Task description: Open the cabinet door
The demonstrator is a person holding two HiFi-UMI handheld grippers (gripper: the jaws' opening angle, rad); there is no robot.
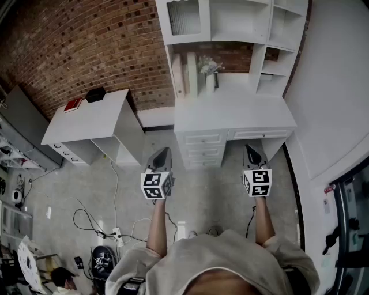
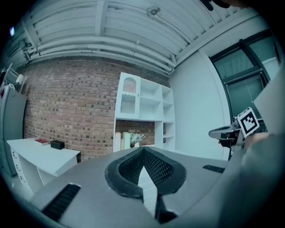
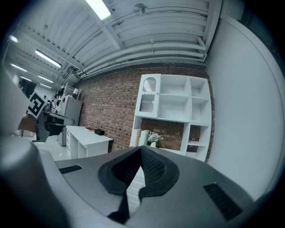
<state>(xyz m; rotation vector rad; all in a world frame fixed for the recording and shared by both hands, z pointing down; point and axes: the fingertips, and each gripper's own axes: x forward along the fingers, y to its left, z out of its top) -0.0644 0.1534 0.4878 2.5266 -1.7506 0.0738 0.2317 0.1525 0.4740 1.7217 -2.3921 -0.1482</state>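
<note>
the cabinet door [image 1: 184, 17] is shut. it covers the top left compartment of the white shelf unit [image 1: 262, 40], and what is behind its ribbed pane cannot be made out. the pane has an arched top in both gripper views. the other compartments of the shelf unit, to the right of the door and down its right side, are open at the front.

the shelf unit stands along the back edge of a white desk [image 1: 230, 112]. in the wide niche under the door, at the back left corner of the desk top, a few pale books [image 1: 185, 74] stand upright. just to their right is a white vase [image 1: 210, 83] holding pale flowers [image 1: 209, 65]. a stack of drawers [image 1: 202, 138] fills the left part of the desk front, all pushed in, and one shallow drawer sits to the right of it.

both grippers are held level, well apart from the desk and pointed toward it. the left gripper [image 1: 163, 151] has its jaws closed tip to tip with nothing between them. the right gripper [image 1: 252, 148] is likewise closed on nothing.

to the left, a second white side desk [image 1: 92, 118] stands against the brick wall [image 1: 86, 40]. near its back edge lie a red book [image 1: 73, 104] and, just to the right of it, a black box [image 1: 95, 94]. cables [image 1: 92, 222] trail over the grey floor [image 1: 69, 190] in front of it.
</note>
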